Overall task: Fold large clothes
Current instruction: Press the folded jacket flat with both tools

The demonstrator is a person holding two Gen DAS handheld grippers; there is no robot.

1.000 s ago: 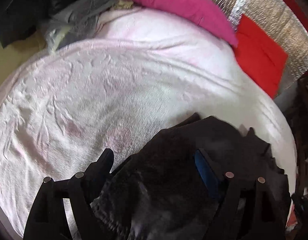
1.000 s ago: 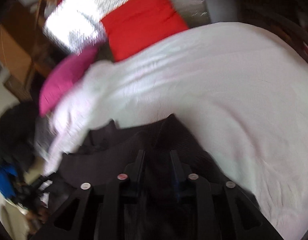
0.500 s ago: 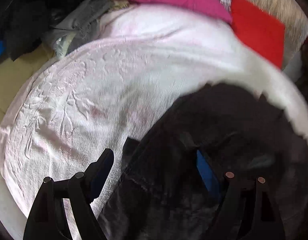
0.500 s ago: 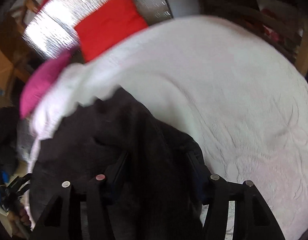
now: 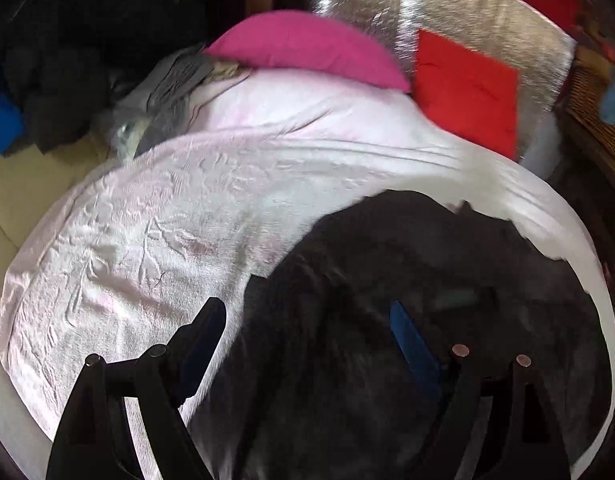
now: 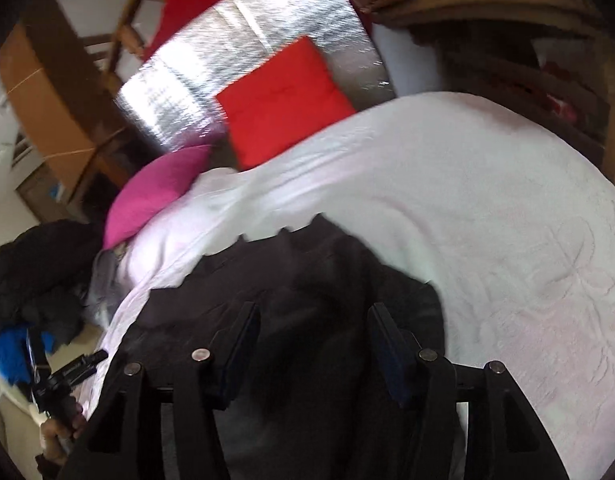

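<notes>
The right gripper stood with its jaws roughly half apart; they had just been opening, and the dark garment lay between and under them without either pad visibly pressing on it, so it was judged released rather than gripped. The left gripper stood with its jaws wide apart over the same dark garment; its left finger hung over the bedspread and its blue-padded right finger sat over the cloth, with no fold pinched between them. The garment lay as a dark, bunched mass on the near part of the pale pink bedspread, its far edge ragged and uneven against the white cloth, with no straight crease or squared outline visible; motion blur hid finer detail. Beyond it the bedspread was bare up to the magenta pillow and the red cushion at the head of the bed, with a heap of dark and grey clothes at the far left. Judged from this layout, the garment had been laid on the bed but not yet spread flat; smoothing and every fold remained to be done, and the heap suggested further items awaited.
</notes>
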